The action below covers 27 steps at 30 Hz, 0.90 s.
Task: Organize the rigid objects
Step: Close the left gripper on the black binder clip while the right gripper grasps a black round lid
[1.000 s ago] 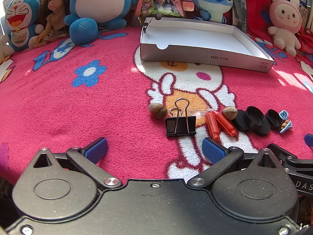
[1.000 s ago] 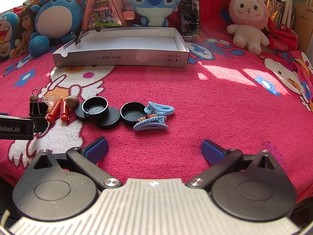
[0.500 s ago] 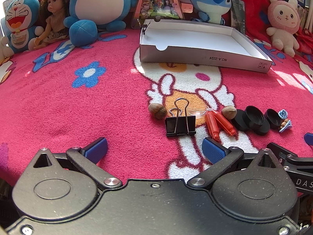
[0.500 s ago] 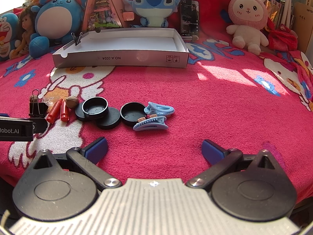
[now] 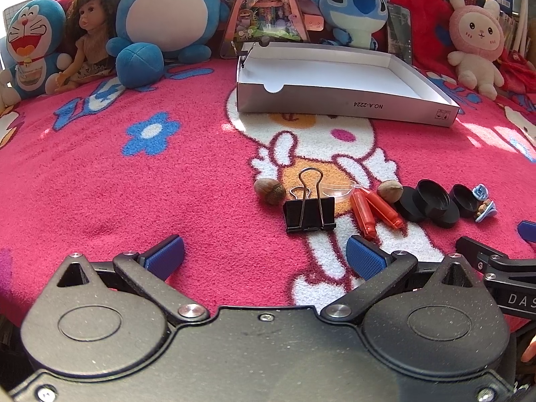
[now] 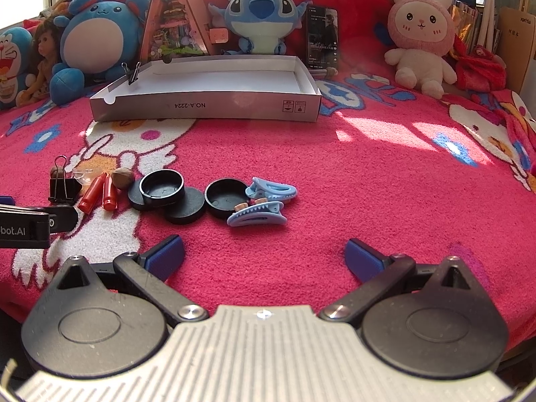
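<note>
Small items lie in a row on the pink blanket: a black binder clip (image 5: 310, 212), two brown nuts (image 5: 269, 191), red plastic tubes (image 5: 373, 210), black round caps (image 6: 162, 187) and blue hair clips (image 6: 256, 216). Behind them stands a shallow white cardboard tray (image 6: 207, 105), with a small binder clip (image 6: 134, 73) clipped to its left rim. My left gripper (image 5: 264, 256) is open just short of the binder clip. Nothing sits between the fingers of my right gripper (image 6: 264, 256), which is open just short of the hair clips.
Plush toys (image 6: 258, 16), a doll (image 5: 88, 43), a triangular toy house (image 6: 171, 23) and a phone (image 6: 322, 37) line the back edge behind the tray. Books stand at the far right. Bare blanket stretches to the left (image 5: 100, 181) and right (image 6: 402, 184) of the items.
The left wrist view has drifted slightly; the items sit a little further left in it. The right gripper and all objects have stayed where they were.
</note>
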{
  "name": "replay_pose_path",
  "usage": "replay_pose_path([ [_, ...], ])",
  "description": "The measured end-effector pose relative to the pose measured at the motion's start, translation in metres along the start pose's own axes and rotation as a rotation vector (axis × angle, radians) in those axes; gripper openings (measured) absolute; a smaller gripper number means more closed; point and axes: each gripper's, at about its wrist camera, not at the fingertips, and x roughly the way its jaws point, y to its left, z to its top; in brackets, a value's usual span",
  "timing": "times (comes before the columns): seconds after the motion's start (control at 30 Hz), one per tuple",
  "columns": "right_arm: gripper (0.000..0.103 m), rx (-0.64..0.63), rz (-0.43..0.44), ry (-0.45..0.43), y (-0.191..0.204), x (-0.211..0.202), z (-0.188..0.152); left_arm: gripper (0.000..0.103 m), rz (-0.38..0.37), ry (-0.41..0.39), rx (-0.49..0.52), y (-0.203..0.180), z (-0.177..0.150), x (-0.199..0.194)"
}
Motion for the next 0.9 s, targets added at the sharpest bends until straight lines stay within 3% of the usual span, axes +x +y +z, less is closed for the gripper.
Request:
replay_pose_path([
  [0.23,0.103,-0.003,0.004,-0.020,0.000,-0.002,-0.002,0.101,-0.017,-0.014,0.006,0.002,-0.003,-0.004],
  [0.33,0.103,-0.017,0.037,-0.038,0.001,-0.008,-0.003,0.091,-0.026,-0.019,0.010,0.003,-0.003,-0.009],
  [0.43,0.095,-0.041,0.071,-0.065,0.006,-0.016,-0.004,0.074,-0.039,-0.037,0.012,0.004,-0.002,-0.015],
  [0.5,0.088,-0.050,0.092,-0.074,0.008,-0.020,-0.003,0.056,-0.057,-0.047,-0.006,0.006,-0.001,-0.020],
  [0.57,0.079,-0.041,0.120,-0.086,0.011,-0.023,-0.002,0.045,-0.082,-0.053,-0.030,0.008,0.001,-0.024],
  [0.73,0.050,-0.023,0.151,-0.119,0.015,-0.028,0.001,0.039,-0.144,-0.076,-0.066,0.007,0.005,-0.029],
  [0.8,0.031,-0.019,0.157,-0.128,0.017,-0.028,0.002,0.039,-0.147,-0.086,-0.051,0.001,0.007,-0.028],
  [0.87,0.021,-0.015,0.166,-0.124,0.020,-0.026,0.003,0.039,-0.139,-0.084,-0.045,-0.003,0.008,-0.024],
  [0.9,0.021,-0.020,0.174,-0.117,0.022,-0.024,0.003,0.039,-0.138,-0.084,-0.046,-0.004,0.009,-0.022],
])
